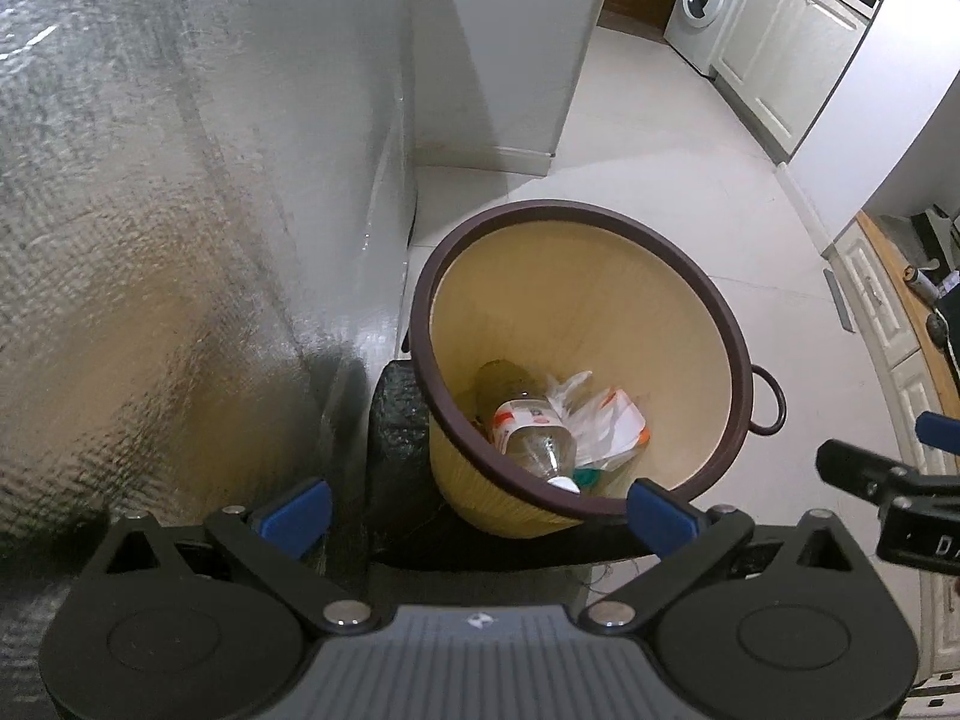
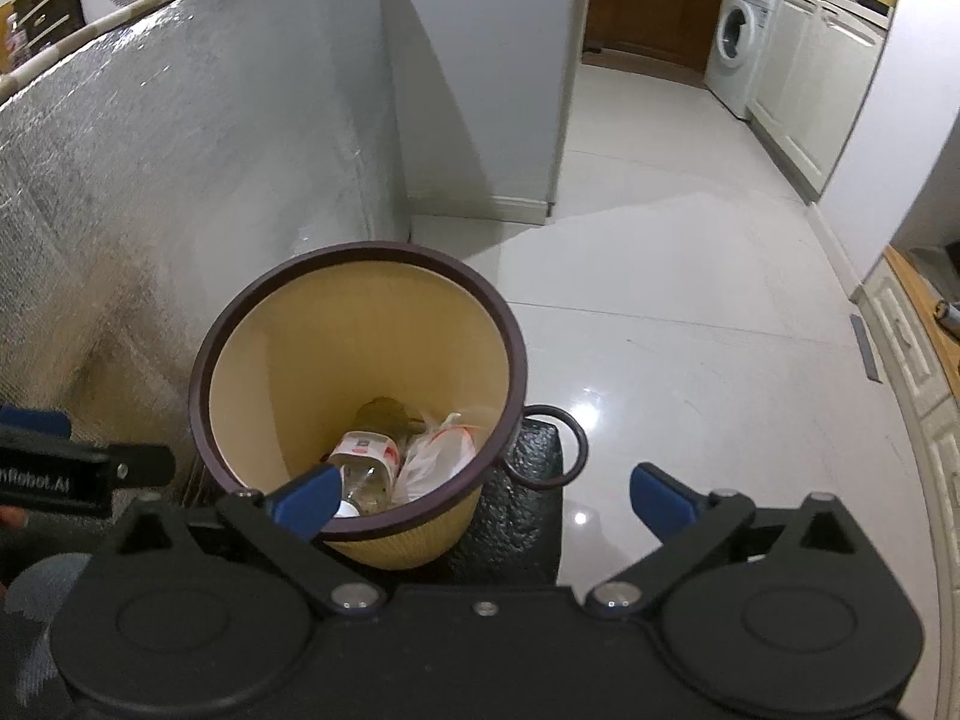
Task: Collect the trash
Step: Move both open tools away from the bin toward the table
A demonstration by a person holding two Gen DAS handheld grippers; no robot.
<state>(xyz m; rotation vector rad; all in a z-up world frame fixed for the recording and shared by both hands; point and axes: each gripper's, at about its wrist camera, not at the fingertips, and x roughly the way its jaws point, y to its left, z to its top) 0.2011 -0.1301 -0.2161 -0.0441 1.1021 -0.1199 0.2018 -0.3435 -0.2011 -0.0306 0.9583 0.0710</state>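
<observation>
A yellow waste bin (image 1: 600,300) (image 2: 312,348) with a dark brown rim and a ring handle stands on the floor beside a silver-covered wall. At its bottom lie a clear plastic bottle (image 1: 534,438) (image 2: 366,456) with a red-and-white label and a crumpled plastic bag (image 1: 606,420) (image 2: 438,456). My left gripper (image 1: 480,510) hangs above the bin's near rim, open, nothing between its blue fingers. My right gripper (image 2: 483,501) is also open and empty over the bin's near right edge. Each gripper's side shows at the edge of the other's view.
A silver foil-like panel (image 1: 180,240) rises at the left. A dark bundle (image 2: 528,510) lies by the bin's foot. Glossy white tiles (image 2: 690,330) stretch toward a washing machine (image 2: 738,42) and white cabinets (image 1: 780,48). A wooden-topped cabinet (image 1: 888,312) stands at the right.
</observation>
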